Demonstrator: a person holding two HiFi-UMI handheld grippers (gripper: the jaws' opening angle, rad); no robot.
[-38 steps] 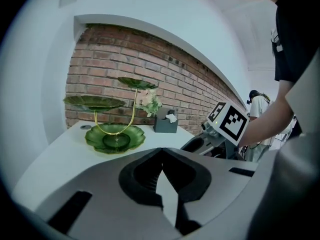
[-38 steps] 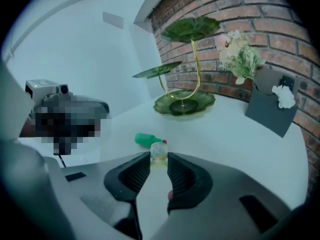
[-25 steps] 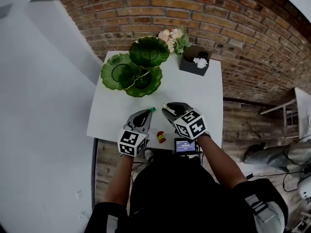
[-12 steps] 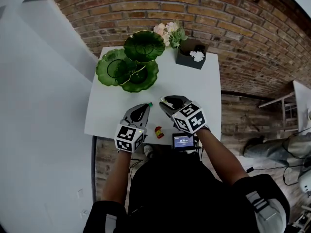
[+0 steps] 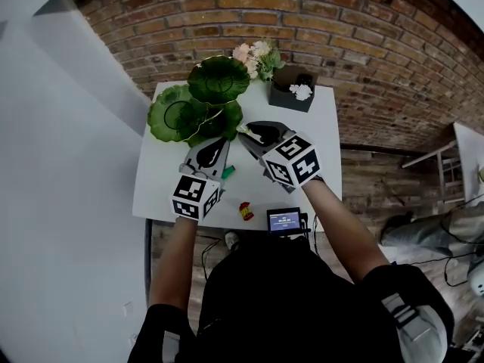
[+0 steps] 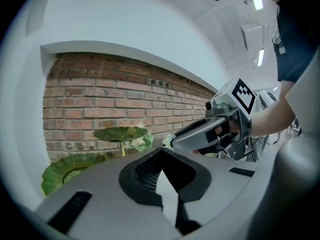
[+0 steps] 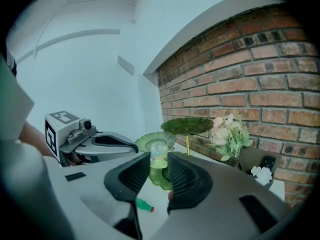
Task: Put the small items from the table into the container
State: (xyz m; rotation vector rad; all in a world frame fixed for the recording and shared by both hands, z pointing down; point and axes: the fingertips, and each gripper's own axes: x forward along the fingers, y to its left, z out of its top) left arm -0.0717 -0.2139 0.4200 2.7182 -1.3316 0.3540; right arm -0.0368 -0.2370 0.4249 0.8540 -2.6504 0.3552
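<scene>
Between the right gripper's (image 5: 248, 131) fingers (image 7: 182, 176) stands a small clear bottle (image 7: 159, 155) with green liquid, upright and pinched from both sides, above the tabletop (image 5: 318, 150) and just short of the green tiered dish (image 5: 175, 113). I take that dish to be the container, though a black box (image 5: 283, 98) with something white in it stands farther back. As far as can be seen, nothing small lies in the dish's bowls yet. So the task looks barely begun: one item in transit and two left, a little green bottle (image 5: 228, 172) lying on its side below the grippers and a red item (image 5: 246, 211) near the front edge.

The left gripper (image 6: 162, 153) has its fingers drawn together at the tips, with nothing between them.

Only the right gripper view shows the held bottle and its liquid plainly; from the head it is barely visible. Only the head view shows the red item.
</scene>
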